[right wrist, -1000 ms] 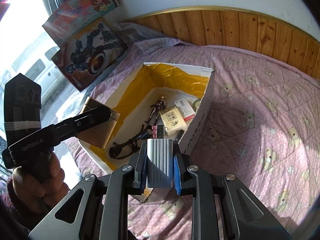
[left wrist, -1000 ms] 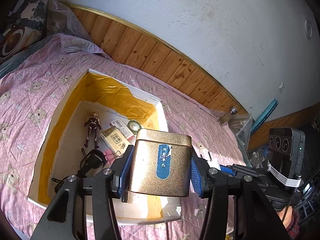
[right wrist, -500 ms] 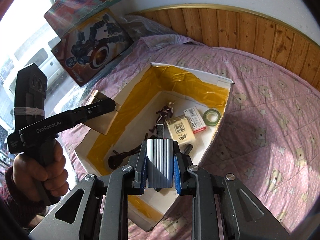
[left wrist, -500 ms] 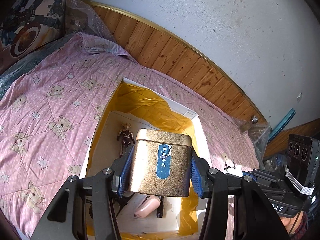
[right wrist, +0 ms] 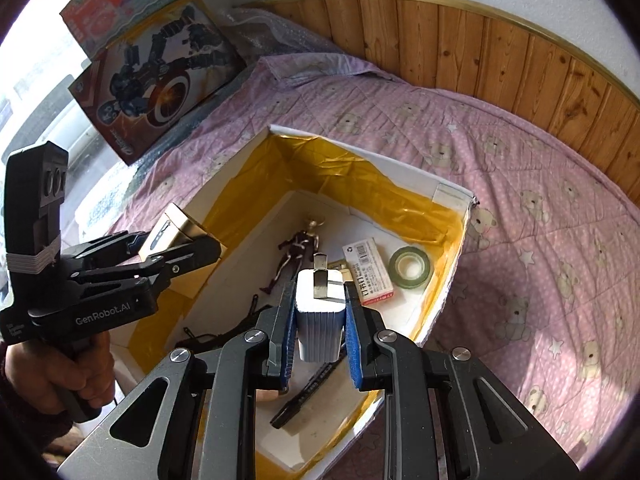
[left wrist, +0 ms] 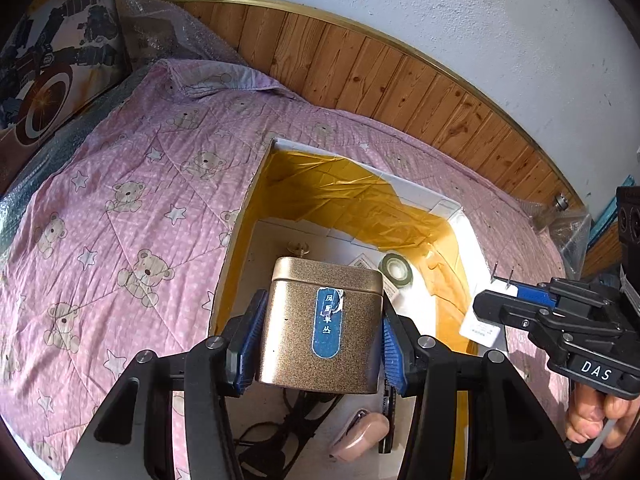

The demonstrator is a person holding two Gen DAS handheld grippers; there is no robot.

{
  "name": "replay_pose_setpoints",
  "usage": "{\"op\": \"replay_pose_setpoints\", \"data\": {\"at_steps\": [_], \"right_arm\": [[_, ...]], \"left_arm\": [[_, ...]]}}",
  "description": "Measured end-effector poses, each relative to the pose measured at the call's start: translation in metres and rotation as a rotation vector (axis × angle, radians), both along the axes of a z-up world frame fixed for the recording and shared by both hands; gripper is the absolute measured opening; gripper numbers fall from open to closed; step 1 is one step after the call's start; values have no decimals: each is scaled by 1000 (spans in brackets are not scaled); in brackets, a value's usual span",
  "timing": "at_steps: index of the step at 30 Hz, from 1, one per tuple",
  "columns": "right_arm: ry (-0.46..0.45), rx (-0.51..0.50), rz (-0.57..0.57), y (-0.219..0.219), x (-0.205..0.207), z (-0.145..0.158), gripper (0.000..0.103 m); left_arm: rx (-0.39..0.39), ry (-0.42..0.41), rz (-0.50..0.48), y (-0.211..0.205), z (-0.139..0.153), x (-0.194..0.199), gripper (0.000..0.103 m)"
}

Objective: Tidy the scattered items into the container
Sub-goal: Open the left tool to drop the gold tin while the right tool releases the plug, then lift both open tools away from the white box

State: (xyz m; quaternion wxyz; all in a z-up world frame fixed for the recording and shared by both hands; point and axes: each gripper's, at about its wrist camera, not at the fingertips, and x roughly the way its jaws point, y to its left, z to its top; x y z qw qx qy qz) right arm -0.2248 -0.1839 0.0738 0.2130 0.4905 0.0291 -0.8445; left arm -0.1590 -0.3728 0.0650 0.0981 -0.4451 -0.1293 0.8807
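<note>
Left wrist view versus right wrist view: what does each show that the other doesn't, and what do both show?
Only the left wrist view shows the tin's blue label and a pink item on the box floor.

Only the right wrist view shows the whole figurine, the staple box, a black pen and the plug's ribbed body.

Both show the box on the quilt, the tape roll, the left gripper holding the tin and the right gripper holding the plug.

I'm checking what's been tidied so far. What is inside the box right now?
Inside the box: a toy figure, staple box, tape roll, black cable and pen. The held plug and gripper arms cover the rest.
</note>
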Motion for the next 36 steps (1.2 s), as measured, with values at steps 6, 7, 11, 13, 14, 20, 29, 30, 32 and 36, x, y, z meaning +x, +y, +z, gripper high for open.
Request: {"op": "replay_pose_setpoints", "data": {"at_steps": [6, 7, 11, 13, 14, 20, 29, 30, 32, 36], "right_arm": [[-22, 45, -43, 5, -25, -15, 37], [-26, 41, -58, 8, -28, -17, 40], [-41, 21, -83, 15, -28, -21, 40], [-45, 14, -87, 17, -24, -20, 40], [-46, 11, -90, 18, -22, -20, 40], [-47, -5, -92, 22, -9, -16, 41], [-42, -11, -91, 26, 11, -11, 41], [-42, -11, -90, 26, 13, -11, 41], [-41, -9, -86, 26, 19, -11, 41], [-42, -4, -77, 24, 32, -11, 41]], "left_arm": [[-17, -60, 27, -3, -14, -9, 53], [-13, -56, 34, -4, -14, -9, 53], [17, -36, 54, -9, -11, -4, 55], [45, -33, 75, -13, -10, -3, 55], [62, -33, 83, -15, -9, -2, 55], [84, -30, 89, -14, -4, 3, 55], [82, -22, 84, -10, 3, 19, 55], [83, -22, 83, -10, 4, 20, 55], [83, -22, 80, -8, 5, 25, 55], [78, -19, 72, -3, 8, 33, 55]]}}
